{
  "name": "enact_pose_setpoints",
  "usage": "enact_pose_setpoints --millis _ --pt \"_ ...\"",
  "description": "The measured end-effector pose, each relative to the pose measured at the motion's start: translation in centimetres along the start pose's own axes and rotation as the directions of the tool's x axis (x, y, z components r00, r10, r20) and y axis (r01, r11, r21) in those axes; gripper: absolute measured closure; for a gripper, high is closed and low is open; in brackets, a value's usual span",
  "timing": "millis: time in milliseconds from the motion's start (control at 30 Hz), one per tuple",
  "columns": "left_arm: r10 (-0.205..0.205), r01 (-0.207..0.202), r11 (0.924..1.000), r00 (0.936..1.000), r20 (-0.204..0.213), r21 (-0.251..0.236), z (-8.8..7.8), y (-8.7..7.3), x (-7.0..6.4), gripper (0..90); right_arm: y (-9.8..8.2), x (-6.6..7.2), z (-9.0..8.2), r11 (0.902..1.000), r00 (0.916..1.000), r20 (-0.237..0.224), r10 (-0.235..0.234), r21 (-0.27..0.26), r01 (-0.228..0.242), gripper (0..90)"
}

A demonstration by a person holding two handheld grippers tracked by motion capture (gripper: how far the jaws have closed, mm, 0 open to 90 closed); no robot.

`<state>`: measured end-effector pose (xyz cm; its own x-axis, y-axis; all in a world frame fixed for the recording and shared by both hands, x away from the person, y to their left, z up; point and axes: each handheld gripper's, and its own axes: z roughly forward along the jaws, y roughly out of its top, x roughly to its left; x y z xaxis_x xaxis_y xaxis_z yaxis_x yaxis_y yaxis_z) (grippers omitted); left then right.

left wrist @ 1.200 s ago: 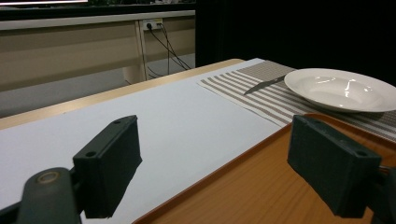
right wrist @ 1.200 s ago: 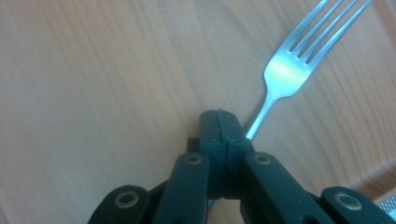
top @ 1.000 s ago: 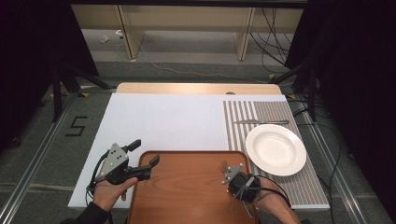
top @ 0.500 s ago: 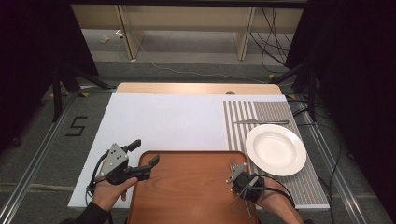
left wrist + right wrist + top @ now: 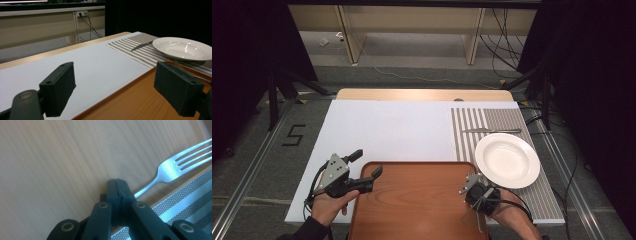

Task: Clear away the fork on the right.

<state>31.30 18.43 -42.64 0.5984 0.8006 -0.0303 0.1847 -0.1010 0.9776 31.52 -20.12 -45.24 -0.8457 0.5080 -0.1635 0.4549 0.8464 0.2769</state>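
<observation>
Surface (image 5: 387, 130): white board over a wooden top, a grey striped placemat (image 5: 507, 125) along its right side.

Tray (image 5: 412, 200): brown wood-grain, rectangular with rounded corners, at the near edge of the surface between the two hands. Its top is bare apart from the fork at its right rim.

Plate (image 5: 507, 160): white, deep-rimmed, empty, on the placemat just right of the tray's far right corner. A knife (image 5: 491, 131) lies across the stripes beyond it, apart from the plate.

Left claw (image 5: 364, 170): jaws stand wide apart with nothing between them, level, at the tray's left edge; one jaw over the tray, the other over the white board. Idle.

Right claw (image 5: 471, 182): pinched fully together at the tray's right rim, pointing down. In the right gripper view the pads meet over the fork's (image 5: 172, 167) handle, which runs out from behind the tips; a grip on the handle looks likely, though the contact itself is hidden.

Fork, item in hand: plain bright metal, four tines, slim handle, lying flat along the tray's right edge where it borders the placemat, tines away from the claw.

Step, as judged: pick-up of the fork, grasp made, lift not yet begun. Next move calls for a straight lift clear of the tray rim, then a short carry to the placemat beside the plate; the thin, smooth handle may swivel in the pinch.
</observation>
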Motion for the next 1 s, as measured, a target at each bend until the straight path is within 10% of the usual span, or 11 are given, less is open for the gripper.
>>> enact_pose_setpoints --millis 267,433,567,800,1000 --pt "0.0 0.0 1.0 1.0 -0.001 0.0 0.0 0.0 0.0 16.7 0.1 -0.1 -0.6 0.9945 0.9992 -0.029 0.027 -0.1 -0.03 74.3" --pt "0.0 0.0 1.0 1.0 0.0 0.0 0.0 0.0 0.0 16.7 0.2 -0.3 -1.3 0.9676 0.9976 -0.043 0.054 -0.245 -0.063 61.9" --pt "0.0 0.0 1.0 1.0 0.001 0.0 0.0 0.0 0.0 16.8 0.4 -0.4 -2.3 0.9184 0.9931 -0.07 0.094 -0.379 -0.114 52.7" --pt "0.0 0.0 1.0 1.0 0.008 0.005 0.0 0.0 0.0 16.7 0.2 -0.7 -3.8 0.8031 0.9781 -0.115 0.173 -0.558 -0.208 45.6" --pt "-0.001 0.001 1.0 0.9999 0.012 0.007 0.0 0.0 0.0 16.7 0.0 -0.6 -4.4 0.7444 0.9732 -0.122 0.195 -0.628 -0.228 41.4"
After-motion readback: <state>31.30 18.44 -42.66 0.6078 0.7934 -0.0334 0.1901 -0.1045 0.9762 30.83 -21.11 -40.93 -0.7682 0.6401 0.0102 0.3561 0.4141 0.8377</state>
